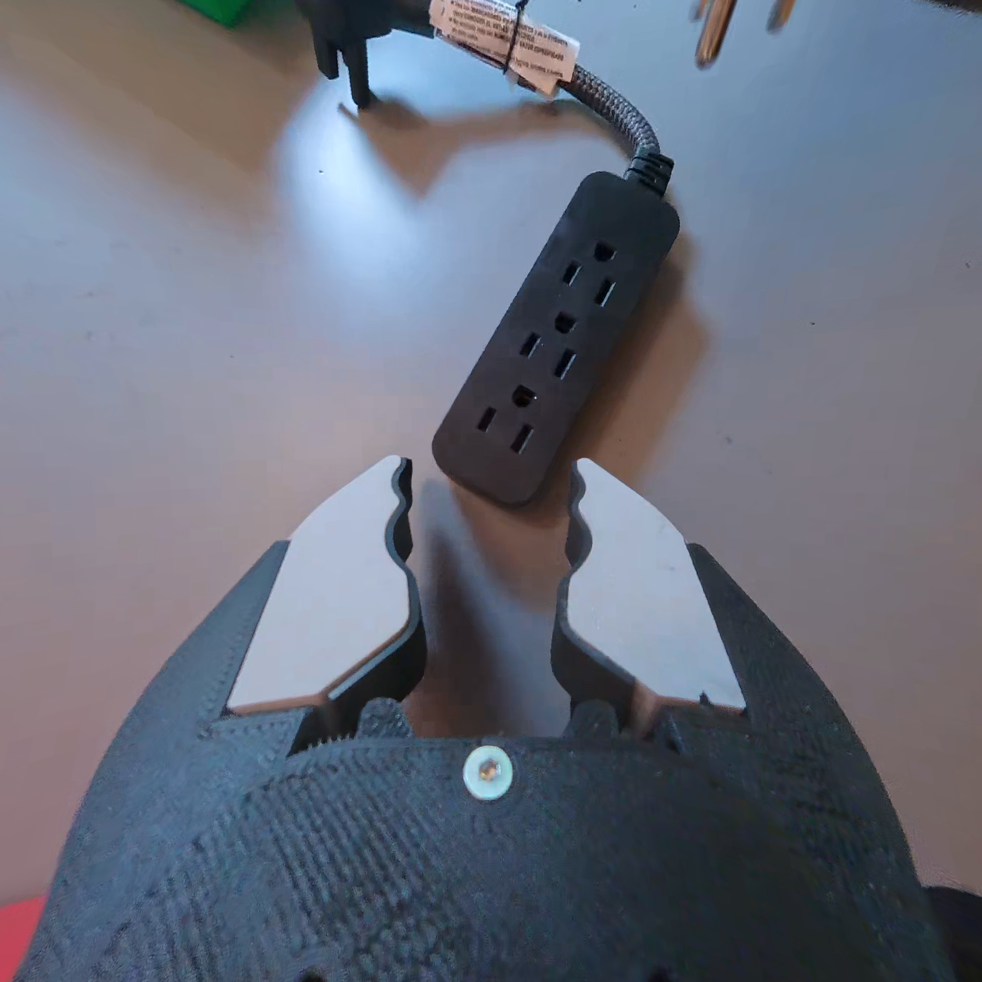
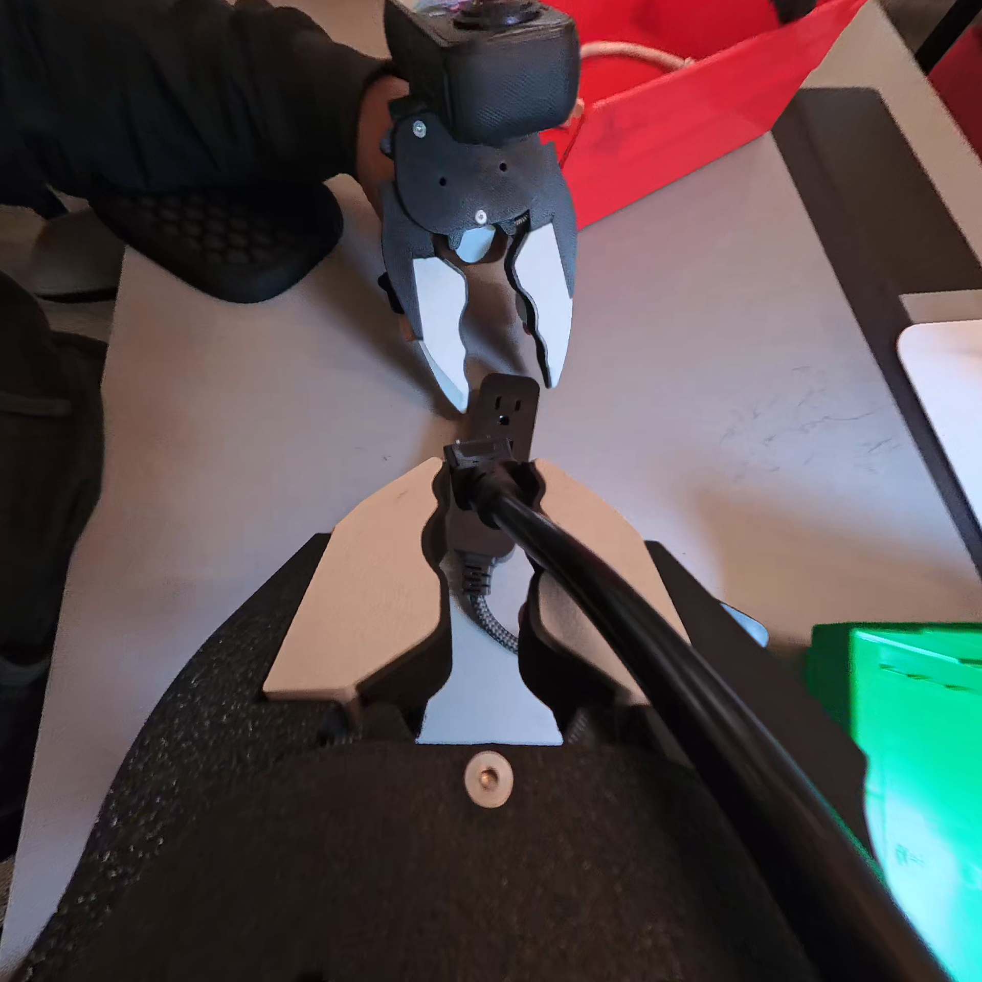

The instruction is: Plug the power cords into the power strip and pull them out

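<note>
A black power strip (image 1: 558, 340) with three empty outlets lies on the grey table; it also shows in the right wrist view (image 2: 523, 404). My left gripper (image 1: 491, 473) is open and empty, its fingertips on either side of the strip's near end without touching it; it also shows in the right wrist view (image 2: 499, 393). My right gripper (image 2: 486, 473) is shut on a black plug (image 2: 470, 465) with a thick black cord (image 2: 637, 637), held above the strip. The plug's metal prongs (image 1: 712, 32) hang blurred in the air in the left wrist view.
The strip's braided cord (image 1: 611, 101) bears a white tag (image 1: 505, 53) and ends in a black plug (image 1: 345, 53) resting on the table. A red bag (image 2: 691, 106), a green box (image 2: 903, 717), a white slab (image 2: 946, 398) and a person's black sleeve (image 2: 159, 79) surround the work area. My right fingertips sit around 15 cm from my left ones.
</note>
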Demonstrator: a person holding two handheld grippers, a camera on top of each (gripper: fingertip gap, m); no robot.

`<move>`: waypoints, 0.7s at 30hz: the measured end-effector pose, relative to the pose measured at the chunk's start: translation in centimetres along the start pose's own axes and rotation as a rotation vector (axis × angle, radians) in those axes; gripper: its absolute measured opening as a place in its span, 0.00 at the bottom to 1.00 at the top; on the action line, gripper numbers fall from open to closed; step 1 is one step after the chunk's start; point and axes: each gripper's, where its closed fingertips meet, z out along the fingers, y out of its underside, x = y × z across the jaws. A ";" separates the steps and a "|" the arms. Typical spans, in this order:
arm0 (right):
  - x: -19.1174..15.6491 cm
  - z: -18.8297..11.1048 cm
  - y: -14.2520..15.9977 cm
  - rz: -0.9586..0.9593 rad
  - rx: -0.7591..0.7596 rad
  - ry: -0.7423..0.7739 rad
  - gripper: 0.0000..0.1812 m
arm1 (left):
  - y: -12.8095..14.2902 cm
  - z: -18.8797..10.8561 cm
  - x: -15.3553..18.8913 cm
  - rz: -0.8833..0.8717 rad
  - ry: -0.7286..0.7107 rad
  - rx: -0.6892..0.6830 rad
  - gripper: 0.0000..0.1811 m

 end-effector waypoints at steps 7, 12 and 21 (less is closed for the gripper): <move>-0.5 3.9 1.7 0.057 -0.124 -0.056 0.14 | -0.7 0.8 2.2 0.016 0.023 -0.007 0.24; -1.9 5.9 2.4 0.067 -0.229 -0.098 0.14 | -1.2 1.1 4.4 0.003 0.051 0.034 0.23; -1.7 6.9 2.4 0.020 -0.432 -0.059 0.14 | -1.2 1.2 4.8 -0.003 0.063 0.080 0.22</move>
